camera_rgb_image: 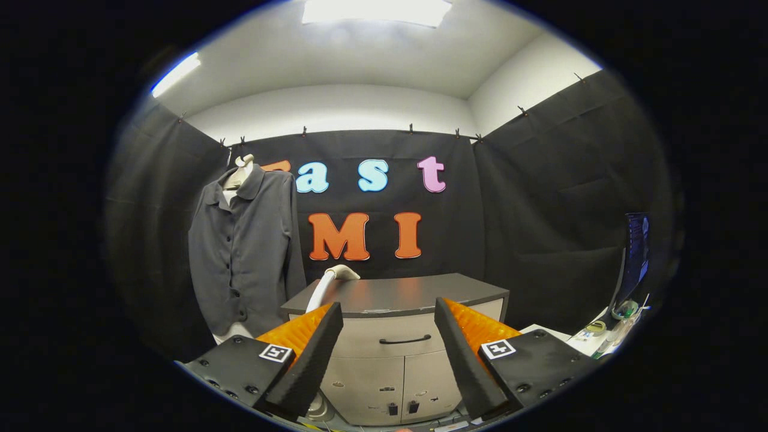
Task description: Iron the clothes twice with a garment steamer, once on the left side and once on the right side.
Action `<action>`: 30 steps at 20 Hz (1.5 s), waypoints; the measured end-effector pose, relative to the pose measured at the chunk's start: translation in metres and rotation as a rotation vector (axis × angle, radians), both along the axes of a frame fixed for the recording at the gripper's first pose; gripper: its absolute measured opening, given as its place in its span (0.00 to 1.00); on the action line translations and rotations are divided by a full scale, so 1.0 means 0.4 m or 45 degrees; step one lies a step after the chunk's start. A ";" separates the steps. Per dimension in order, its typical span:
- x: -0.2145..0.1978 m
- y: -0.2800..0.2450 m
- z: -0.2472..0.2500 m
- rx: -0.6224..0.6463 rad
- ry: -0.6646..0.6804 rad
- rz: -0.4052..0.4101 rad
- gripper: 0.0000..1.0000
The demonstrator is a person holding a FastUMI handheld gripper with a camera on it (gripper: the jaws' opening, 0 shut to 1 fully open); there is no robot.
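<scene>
A grey buttoned shirt [246, 252] hangs on a pale mannequin form to the left, beyond my left finger. The white garment steamer [329, 283] rises in a curve by the left end of a cabinet, its head resting at the cabinet's top edge, just past my left fingertip. Its base [317, 408] shows low between the fingers, near the left one. My gripper [389, 312] is open, fingers wide apart, with nothing between them. It is well short of both the steamer and the shirt.
A grey cabinet [414, 294] with a dark top, a drawer and two doors stands straight ahead. To the right, a table edge [603, 339] carries small clutter and a monitor [636, 255]. Black cloth walls close the booth.
</scene>
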State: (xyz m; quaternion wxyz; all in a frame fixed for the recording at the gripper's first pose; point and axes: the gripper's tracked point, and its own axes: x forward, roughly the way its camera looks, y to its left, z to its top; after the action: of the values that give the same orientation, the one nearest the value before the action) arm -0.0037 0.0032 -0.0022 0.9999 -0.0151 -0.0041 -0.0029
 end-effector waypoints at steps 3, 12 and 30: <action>0.004 0.007 -0.003 0.016 -0.007 -0.001 0.98; 0.021 0.020 -0.015 0.035 -0.011 0.009 0.98; 0.095 -0.047 0.061 0.167 0.096 0.213 0.98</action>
State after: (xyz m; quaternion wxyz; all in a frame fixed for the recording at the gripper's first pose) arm 0.0344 -0.0156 0.0220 0.9949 0.0507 0.0323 0.0810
